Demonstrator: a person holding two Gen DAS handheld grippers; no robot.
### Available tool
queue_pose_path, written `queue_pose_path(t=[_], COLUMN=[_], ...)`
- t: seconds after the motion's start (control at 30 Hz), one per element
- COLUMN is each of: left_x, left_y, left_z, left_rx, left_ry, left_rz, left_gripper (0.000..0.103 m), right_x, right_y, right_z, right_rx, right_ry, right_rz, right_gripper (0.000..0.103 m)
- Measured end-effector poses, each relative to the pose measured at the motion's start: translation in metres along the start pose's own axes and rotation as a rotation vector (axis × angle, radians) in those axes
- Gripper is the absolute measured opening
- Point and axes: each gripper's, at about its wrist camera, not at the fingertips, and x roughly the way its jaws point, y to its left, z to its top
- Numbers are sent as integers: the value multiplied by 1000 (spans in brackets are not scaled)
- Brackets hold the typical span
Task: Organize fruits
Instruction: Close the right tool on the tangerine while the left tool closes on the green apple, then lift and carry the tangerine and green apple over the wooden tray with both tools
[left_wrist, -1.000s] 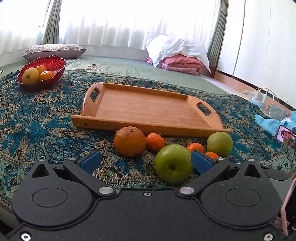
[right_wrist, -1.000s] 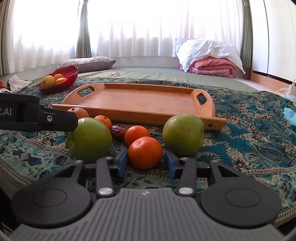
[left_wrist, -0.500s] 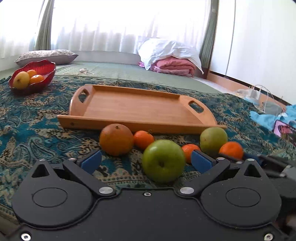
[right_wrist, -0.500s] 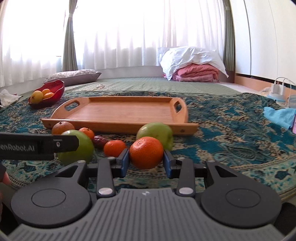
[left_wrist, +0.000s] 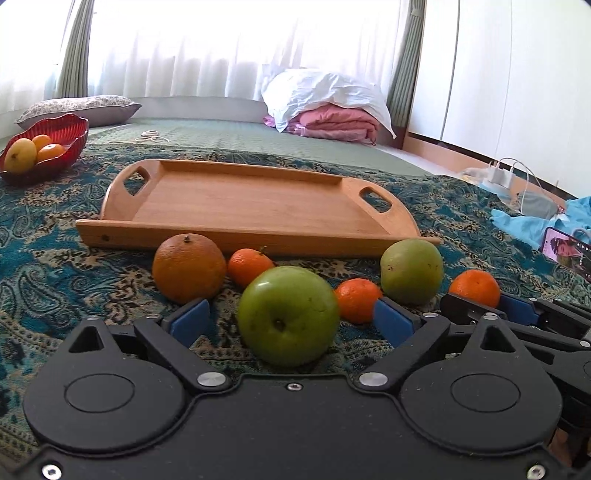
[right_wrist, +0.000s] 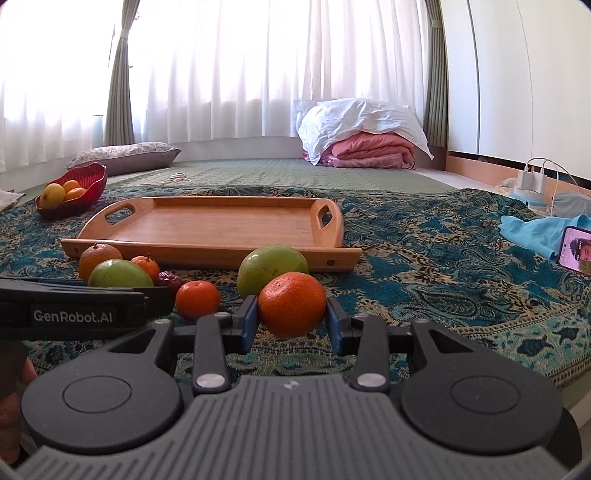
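My right gripper (right_wrist: 291, 320) is shut on an orange tangerine (right_wrist: 291, 304) and holds it above the cloth; it also shows in the left wrist view (left_wrist: 476, 288). My left gripper (left_wrist: 291, 323) is open, its blue pads on either side of a green apple (left_wrist: 288, 314) without touching it. On the cloth in front of the wooden tray (left_wrist: 240, 201) lie a large orange (left_wrist: 188, 267), two small tangerines (left_wrist: 249, 266) (left_wrist: 356, 299) and a second green apple (left_wrist: 412, 271). A dark date (right_wrist: 168, 278) lies among them in the right wrist view.
A red bowl (left_wrist: 62, 136) with a yellow fruit and oranges stands at the far left. A phone (left_wrist: 565, 253) and blue cloth (left_wrist: 532, 225) lie at the right. Pillows and a folded pink blanket (left_wrist: 332, 122) sit behind. The patterned cloth's edge runs at the right (right_wrist: 535, 354).
My right gripper closed on the tangerine and lifted it off the cloth, moving back and up. My left gripper shifted so the green apple sits centred between its open pads.
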Motion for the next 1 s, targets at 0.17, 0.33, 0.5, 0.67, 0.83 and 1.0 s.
queue_pose_path(t=[0.17, 0.33, 0.5, 0.67, 0.83, 1.0], left_x=[10, 10, 2, -18, -33, -38], left_y=[1, 0, -5, -3, 14, 31], left_z=[-2, -4, 1, 19, 43, 60], left_rx=[-21, 9, 50, 61, 18, 27], left_ry=[13, 5, -18, -120, -234, -296], left_rz=[-6, 17, 40, 52, 50, 70], left_gripper=[80, 56, 55, 55, 55, 55], right_x=[3, 8, 10, 11, 19, 26], right_y=[-4, -7, -9, -14, -18, -18], right_z=[1, 3, 10, 25, 43, 53], right_rx=[36, 60, 85, 114, 127, 105], right_ry=[-16, -23, -44, -83, -106, -125], right_rz=[-16, -19, -24, -27, -34, -35], right_gripper=[44, 44, 44, 44, 43, 43])
